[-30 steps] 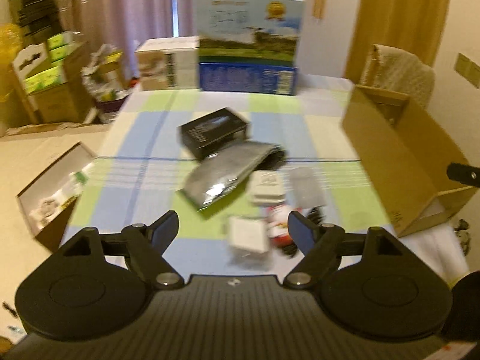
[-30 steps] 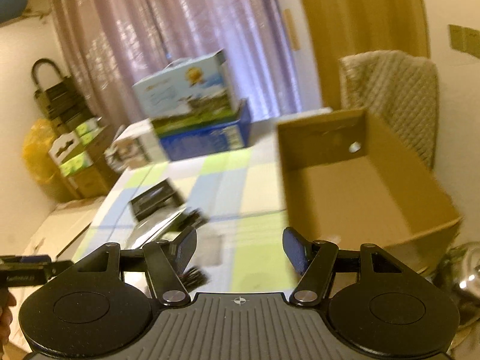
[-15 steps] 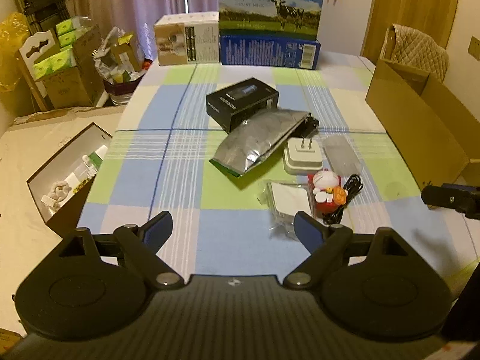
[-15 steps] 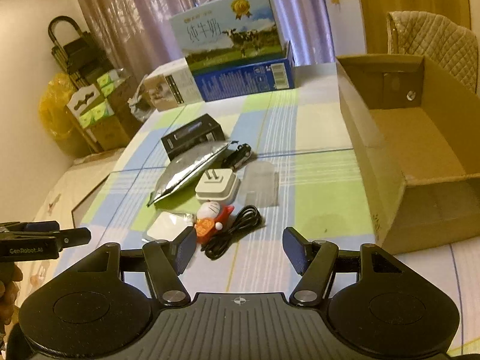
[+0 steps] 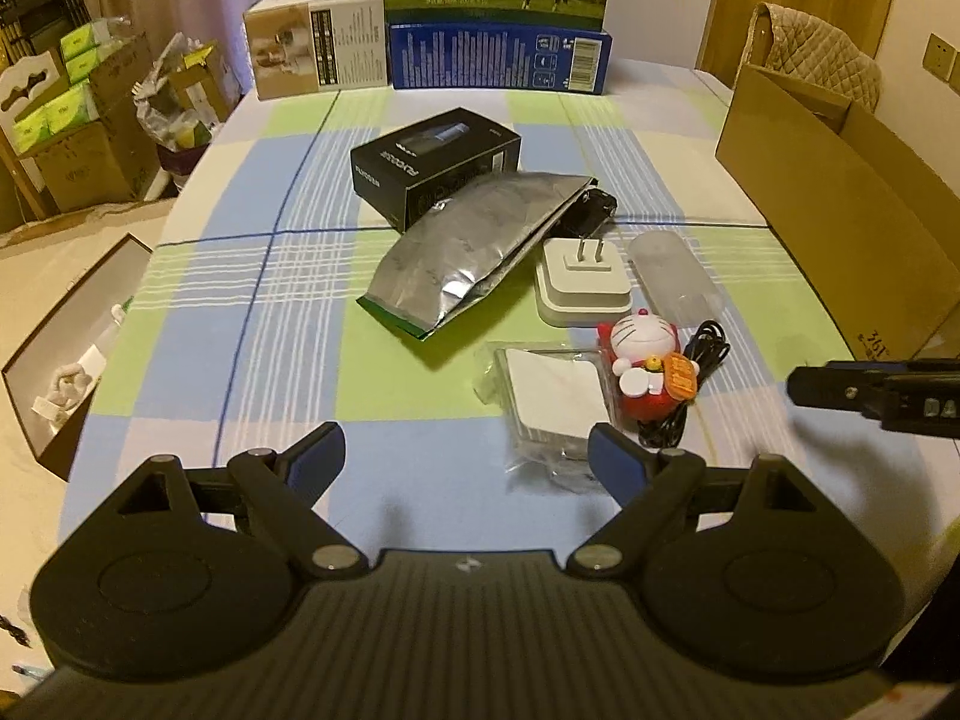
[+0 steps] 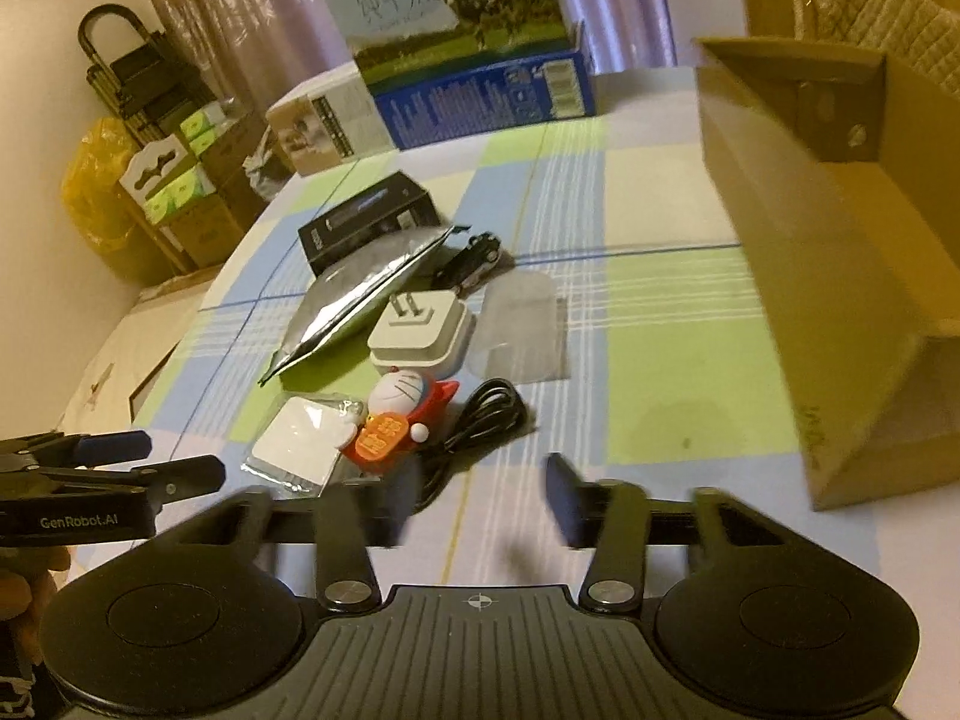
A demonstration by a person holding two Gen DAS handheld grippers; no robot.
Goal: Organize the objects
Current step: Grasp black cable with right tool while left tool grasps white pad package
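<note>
A cluster of items lies mid-table on the checked cloth: a black box (image 5: 435, 162), a silver foil pouch (image 5: 474, 246), a white plug adapter (image 5: 582, 282), a clear plastic piece (image 5: 672, 276), a red-and-white cat figurine (image 5: 645, 360), a black cable (image 5: 702, 372) and a bagged white pad (image 5: 552, 402). My left gripper (image 5: 465, 459) hovers open just short of the pad, holding nothing. My right gripper (image 6: 474, 510) is open and motion-blurred above the near end of the cable (image 6: 480, 426), beside the figurine (image 6: 402, 414). An open cardboard box (image 6: 810, 240) stands at the right.
A milk carton case (image 5: 498, 12) and a smaller white box (image 5: 318, 54) stand at the table's far edge. A small dark object (image 6: 474, 258) pokes out behind the pouch. An open box (image 5: 66, 348) sits on the floor to the left, with stacked cartons (image 5: 72, 120) beyond it.
Both grippers have come lower and closer over the table, so the cluster looks larger. The right gripper has swung left from the cardboard box toward the cable and figurine. Nothing was picked up.
</note>
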